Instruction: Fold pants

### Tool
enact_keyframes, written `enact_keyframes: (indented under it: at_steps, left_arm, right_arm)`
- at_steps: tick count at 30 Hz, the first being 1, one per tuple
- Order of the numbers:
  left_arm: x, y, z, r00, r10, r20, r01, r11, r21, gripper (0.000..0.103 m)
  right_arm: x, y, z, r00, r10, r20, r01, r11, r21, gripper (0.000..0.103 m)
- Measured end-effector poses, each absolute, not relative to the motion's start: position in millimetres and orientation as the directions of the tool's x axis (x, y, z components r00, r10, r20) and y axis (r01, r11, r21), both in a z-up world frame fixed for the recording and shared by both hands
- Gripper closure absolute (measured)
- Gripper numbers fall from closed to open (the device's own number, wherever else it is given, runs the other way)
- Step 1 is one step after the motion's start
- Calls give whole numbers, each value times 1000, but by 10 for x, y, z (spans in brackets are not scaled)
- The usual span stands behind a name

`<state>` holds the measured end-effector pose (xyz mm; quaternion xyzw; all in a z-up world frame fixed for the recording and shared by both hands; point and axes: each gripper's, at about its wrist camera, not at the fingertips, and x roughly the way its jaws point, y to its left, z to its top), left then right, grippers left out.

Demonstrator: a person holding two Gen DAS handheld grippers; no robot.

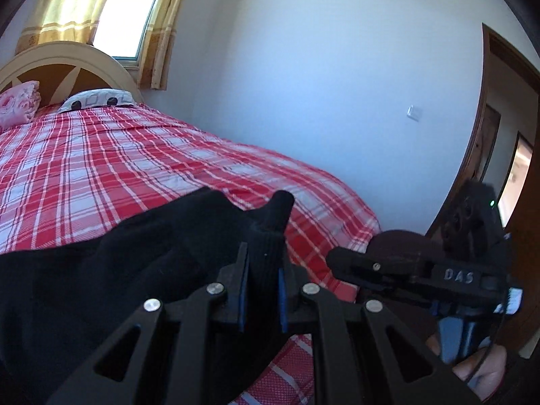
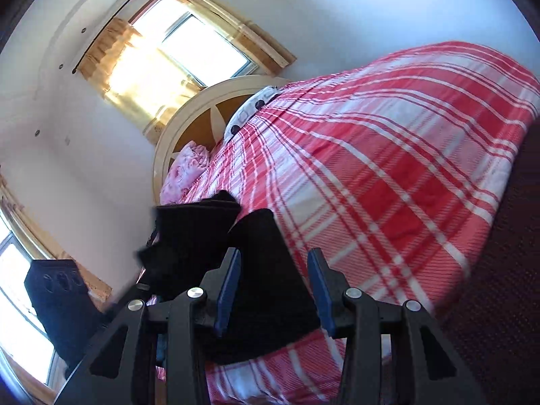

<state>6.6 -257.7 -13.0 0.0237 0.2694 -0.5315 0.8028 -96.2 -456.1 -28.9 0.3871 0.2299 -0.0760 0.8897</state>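
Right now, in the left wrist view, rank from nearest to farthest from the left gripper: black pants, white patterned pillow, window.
1. Black pants: clamped in the left gripper, trailing left.
2. White patterned pillow: at the bed's head, upper left.
3. Window: behind the headboard, top left.

The right gripper [image 2: 274, 290] holds black pants [image 2: 266, 270] between its two blue pads [image 2: 229, 287]. The cloth touches the left pad, and there is a gap by the right pad, so I cannot tell if it pinches. The pants hang over the bed [image 2: 388, 168], which has a red and white checked cover. At the far end of the bed are a round headboard [image 2: 189, 118], a white pillow [image 2: 249, 108] and a pink blanket [image 2: 189, 165]. Beyond the headboard is a bright window [image 2: 202, 47] with yellow curtains [image 2: 114, 54].
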Motion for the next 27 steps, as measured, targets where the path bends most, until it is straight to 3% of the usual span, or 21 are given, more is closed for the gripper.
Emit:
enact_keyframes:
  at_steps: [4,7,9,10,13,15,16,18,23,27]
  left_arm:
    - [5,-2749,-378,289,-772,-567,870,458,-180,87]
    - [-169,-2699,-388,288,-763,-579,891,435,-130,79]
    - [-293,-2635,-348,261,-758,-598,909,401,-110,55]
    - [-351,-2555,-331,238,-753,-614,918,380,-110,49]
    - [-434,-2139,-222,224,-787,-575,927,354,-124,43]
    - [-381,-1795,-137,283,-785,-552,902,414,-127,33]
    - [-309,-1658,-115,311,-779,-544,885,446,-133,33]
    - [-133,-1330,-90,383,-752,-537,830,535,-157,33]
    - [239,-812,-141,486,-691,-535,698,676,-238,33]
    - [342,-608,-125,536,-665,-520,645,720,-256,33]
  right_arm:
    - [-984,-4591,-365,876,52,-479,319,684,656,59]
    - [-951,-4612,-368,879,54,-475,316,679,663,59]
    - [-950,-4604,-342,879,50,-475,313,690,653,59]
    - [-944,-4600,-325,878,48,-477,313,696,646,59]
    - [-945,-4580,-250,884,60,-463,292,703,649,59]
    - [-938,-4514,-167,893,80,-443,252,727,639,54]
    - [-937,-4460,-128,896,84,-435,233,746,624,44]
    - [-913,-4342,-101,899,106,-424,195,770,607,35]
    - [-659,-4009,-215,851,129,-509,168,852,495,35]
    - [-453,-3881,-381,800,55,-597,214,904,370,36]
